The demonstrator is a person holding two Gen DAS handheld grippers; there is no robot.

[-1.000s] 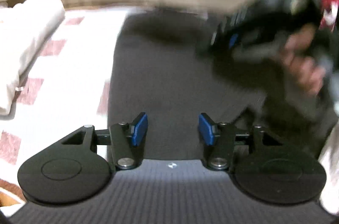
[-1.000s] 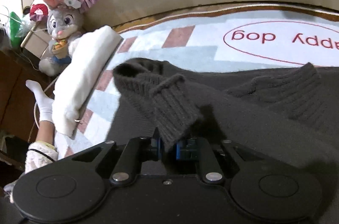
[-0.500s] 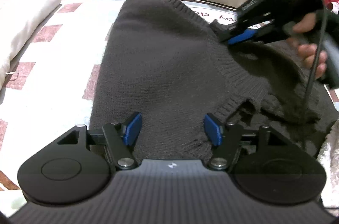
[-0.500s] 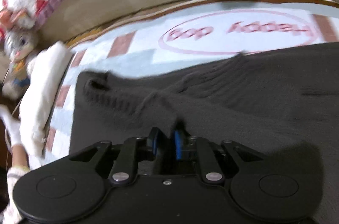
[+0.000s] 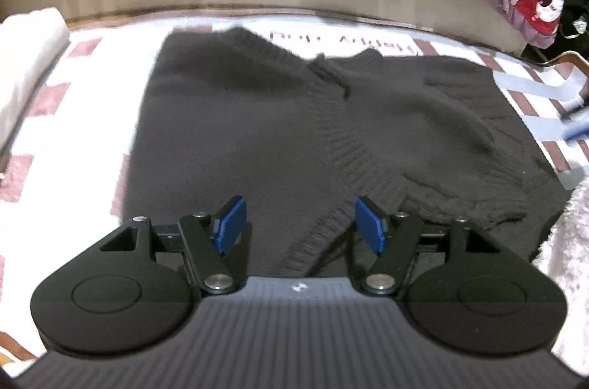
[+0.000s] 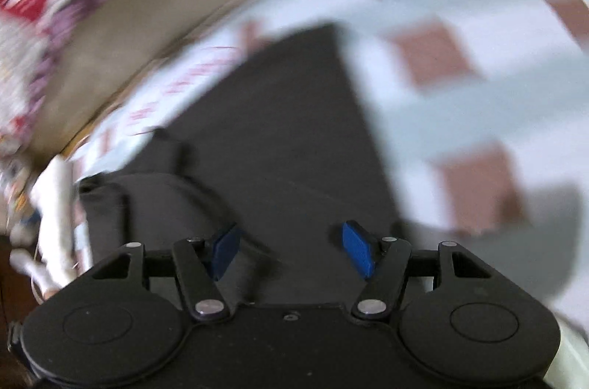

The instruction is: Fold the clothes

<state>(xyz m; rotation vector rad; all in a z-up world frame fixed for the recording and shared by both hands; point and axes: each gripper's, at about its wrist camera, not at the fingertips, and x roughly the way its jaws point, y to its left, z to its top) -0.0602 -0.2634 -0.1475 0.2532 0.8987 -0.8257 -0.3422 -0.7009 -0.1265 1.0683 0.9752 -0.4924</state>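
Left gripper spread wide over the near edge of the dark knit sweater, gripping nothing, sweater flat on the checked mat, right gripper also wide apart, empty, above the sweater's right edge

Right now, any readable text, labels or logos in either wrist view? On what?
Nothing reads cleanly.
Red lettering on the checkered mat beyond the dark sweater: upside down, partly covered, too blurred to quote.
The same lettering in the right wrist view: motion-smeared, unreadable.
Small white mark on the left gripper body: a logo, no letters.
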